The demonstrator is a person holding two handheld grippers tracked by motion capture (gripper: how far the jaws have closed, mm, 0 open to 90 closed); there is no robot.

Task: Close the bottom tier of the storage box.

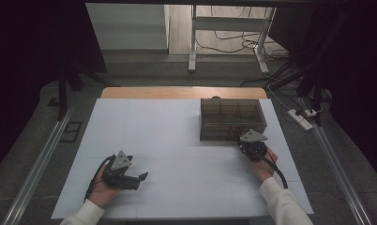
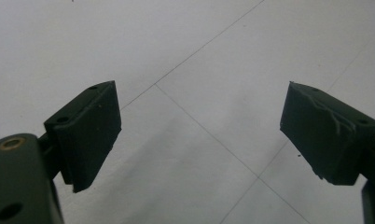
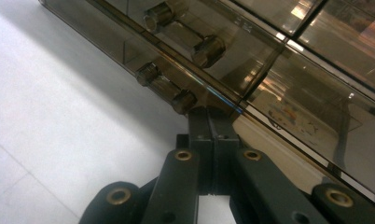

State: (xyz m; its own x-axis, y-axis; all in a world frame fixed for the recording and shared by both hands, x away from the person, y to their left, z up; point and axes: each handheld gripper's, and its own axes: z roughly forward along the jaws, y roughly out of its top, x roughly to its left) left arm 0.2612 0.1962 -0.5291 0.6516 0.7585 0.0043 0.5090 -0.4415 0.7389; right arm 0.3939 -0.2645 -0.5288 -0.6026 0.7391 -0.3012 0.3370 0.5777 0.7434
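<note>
Pressing its closed jaws against the front edge of the smoked-plastic compartment box [image 1: 232,119], beside the latch [image 3: 166,87], the right gripper [image 1: 252,146] is working at the table's [image 1: 144,126] far right. Rigid, light and glossy, the box is probably sliding easily; its lid lip is offering the best purchase. The left gripper [image 1: 130,177] is resting open.

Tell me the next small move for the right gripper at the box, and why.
Probably lift the tips slightly to pry up the lid. The right gripper is shut, its tips against the front edge of the smoky compartment box, beside the latch hinge. The left gripper rests open, apart on the table.
</note>
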